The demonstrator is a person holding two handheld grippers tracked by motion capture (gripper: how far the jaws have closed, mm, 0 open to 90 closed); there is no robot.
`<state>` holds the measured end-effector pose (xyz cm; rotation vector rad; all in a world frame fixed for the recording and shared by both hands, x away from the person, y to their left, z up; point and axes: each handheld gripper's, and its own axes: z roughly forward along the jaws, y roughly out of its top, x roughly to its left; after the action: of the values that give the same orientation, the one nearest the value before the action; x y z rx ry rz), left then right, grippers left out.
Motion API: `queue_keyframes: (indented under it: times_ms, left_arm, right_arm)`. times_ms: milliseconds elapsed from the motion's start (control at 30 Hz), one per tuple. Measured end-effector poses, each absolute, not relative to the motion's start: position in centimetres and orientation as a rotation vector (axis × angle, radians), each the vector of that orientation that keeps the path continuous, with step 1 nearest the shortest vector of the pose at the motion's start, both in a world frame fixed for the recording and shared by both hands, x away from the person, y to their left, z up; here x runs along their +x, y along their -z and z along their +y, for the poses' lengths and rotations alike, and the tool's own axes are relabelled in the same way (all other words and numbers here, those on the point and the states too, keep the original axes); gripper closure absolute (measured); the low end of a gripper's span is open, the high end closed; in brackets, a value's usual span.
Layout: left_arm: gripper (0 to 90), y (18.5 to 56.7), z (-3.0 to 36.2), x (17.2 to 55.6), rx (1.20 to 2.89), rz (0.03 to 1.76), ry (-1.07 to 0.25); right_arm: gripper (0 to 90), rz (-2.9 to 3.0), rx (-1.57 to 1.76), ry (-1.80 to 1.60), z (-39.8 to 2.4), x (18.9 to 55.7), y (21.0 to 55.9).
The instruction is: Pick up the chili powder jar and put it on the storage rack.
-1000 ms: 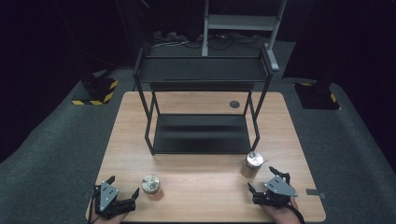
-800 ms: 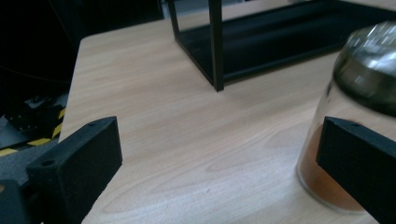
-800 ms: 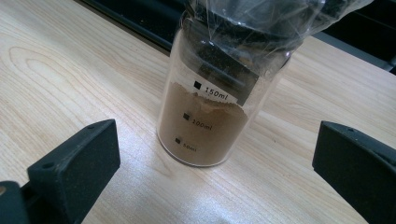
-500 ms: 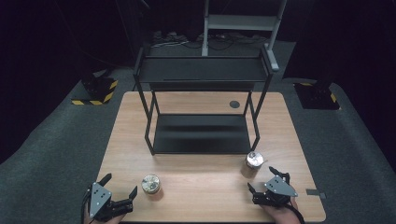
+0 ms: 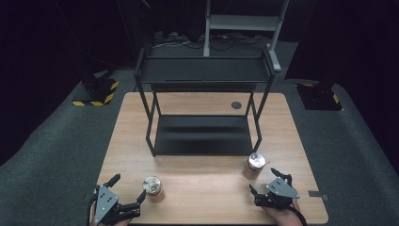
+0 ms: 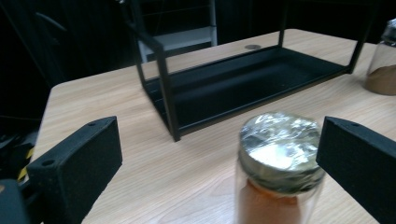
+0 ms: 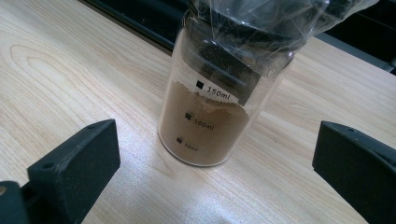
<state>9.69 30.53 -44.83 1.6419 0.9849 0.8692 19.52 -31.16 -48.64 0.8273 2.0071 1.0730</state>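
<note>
Two glass jars stand on the wooden table [image 5: 202,202] in front of a black two-tier rack [image 5: 202,70]. The left jar [image 5: 152,184] holds orange powder under a foil top [image 6: 278,140]. My left gripper [image 5: 128,187] is open just to its left, and the jar [image 6: 278,186] stands between the jaws, nearer the right one. The right jar [image 5: 256,161] is a graduated beaker of brown powder [image 7: 210,121] covered with plastic wrap. My right gripper [image 5: 263,180] is open just in front of it, jaws wide on either side, not touching.
The rack's lower shelf [image 6: 243,79] lies flat on the table behind the jars. A round cable hole [image 5: 236,105] sits at the back right. Yellow-black striped stand bases [image 5: 96,92] rest on the grey floor. Both grippers are close to the table's front edge.
My left gripper has shifted slightly near the front edge. The jars and the right gripper stay where they were.
</note>
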Motion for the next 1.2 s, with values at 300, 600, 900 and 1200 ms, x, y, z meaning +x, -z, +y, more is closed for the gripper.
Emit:
queue_keyframes:
  times_ms: [300,600,900,1200]
  left_arm:
    - [0.4,45.3,29.5,10.3,1.635,0.974,-0.828]
    - [0.4,45.8,28.3,11.0,1.659,0.942,-0.809]
    - [0.4,46.5,27.7,11.6,1.653,0.951,-0.798]
    - [0.4,47.1,27.3,12.1,1.659,0.968,-0.788]
  right_arm:
    - [0.0,2.008,0.825,-1.071,-31.1,19.5,48.6]
    - [0.0,2.008,0.829,-1.074,-31.2,19.6,48.6]
    - [0.0,2.008,0.827,-1.074,-31.2,19.5,48.6]
    - [0.0,2.007,0.83,-1.075,-31.2,19.5,48.6]
